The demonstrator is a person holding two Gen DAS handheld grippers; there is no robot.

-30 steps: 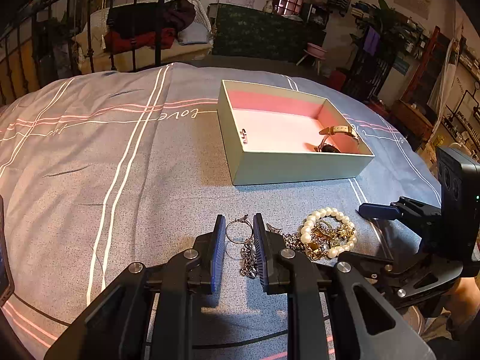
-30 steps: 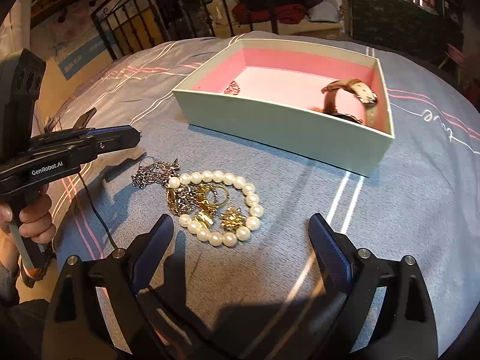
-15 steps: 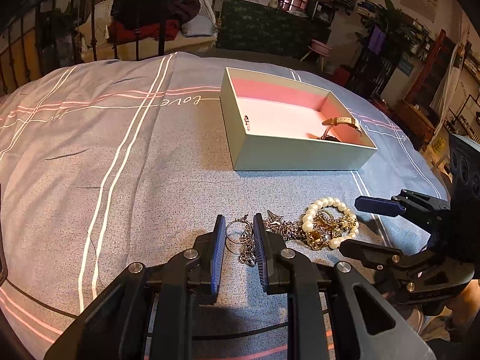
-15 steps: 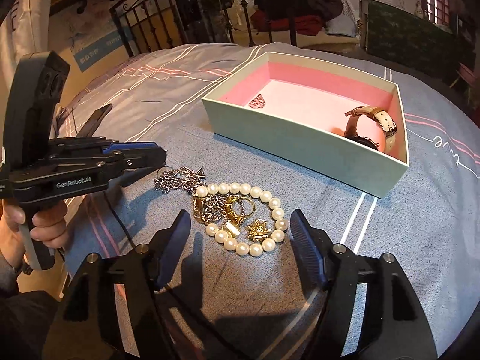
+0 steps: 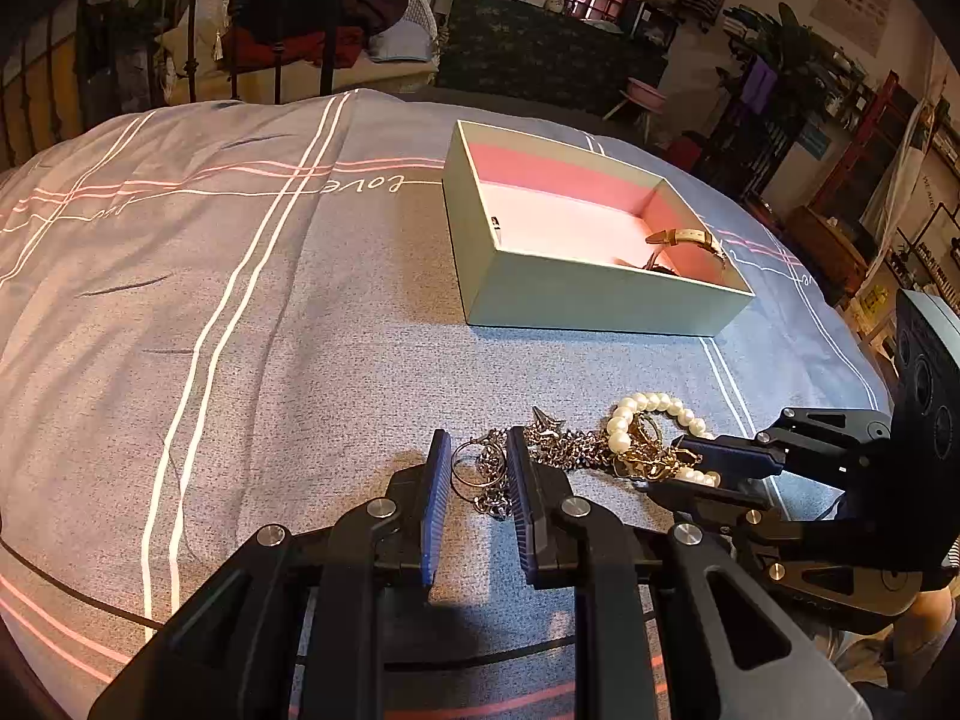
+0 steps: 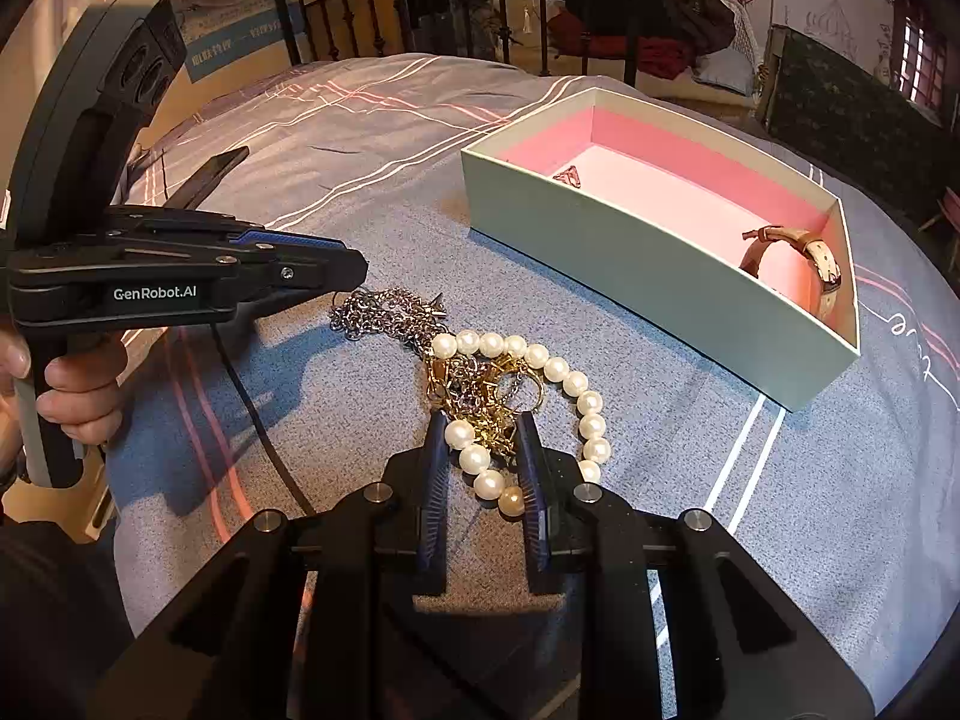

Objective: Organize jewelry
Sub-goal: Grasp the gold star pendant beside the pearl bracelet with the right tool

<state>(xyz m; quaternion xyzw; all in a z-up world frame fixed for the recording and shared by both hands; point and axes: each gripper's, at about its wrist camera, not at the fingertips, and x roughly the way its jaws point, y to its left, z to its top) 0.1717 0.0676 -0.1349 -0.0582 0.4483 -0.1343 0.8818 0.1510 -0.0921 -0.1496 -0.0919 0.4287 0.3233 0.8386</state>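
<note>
Partly hidden behind the near wall of the pale green box (image 6: 648,264), a tan-strapped watch (image 6: 816,252) showed only its upper loop, and a small silver piece (image 6: 569,176) lay at the far left corner of the box's pink floor, too small to make out. The box sat on a grey bed cover (image 5: 180,300) with white and pink stripes.

In front of the box lay the tangled pile: a pearl bracelet (image 6: 558,369) ringed a knot of gold chains (image 6: 486,396), and a silver chain (image 6: 384,315) trailed off to the left of it. How the pieces interlocked could not be told.

The left tongs (image 5: 477,471) were held low and level, nearly closed around a thin silver hoop (image 5: 471,468) and the silver chain's end; whether the pads touched it was unclear. The right tongs (image 6: 483,456) reached in from the near side, their jaws a little apart around the near pearls and gold chains, with the pile's near edge hidden behind the fingers.
</note>
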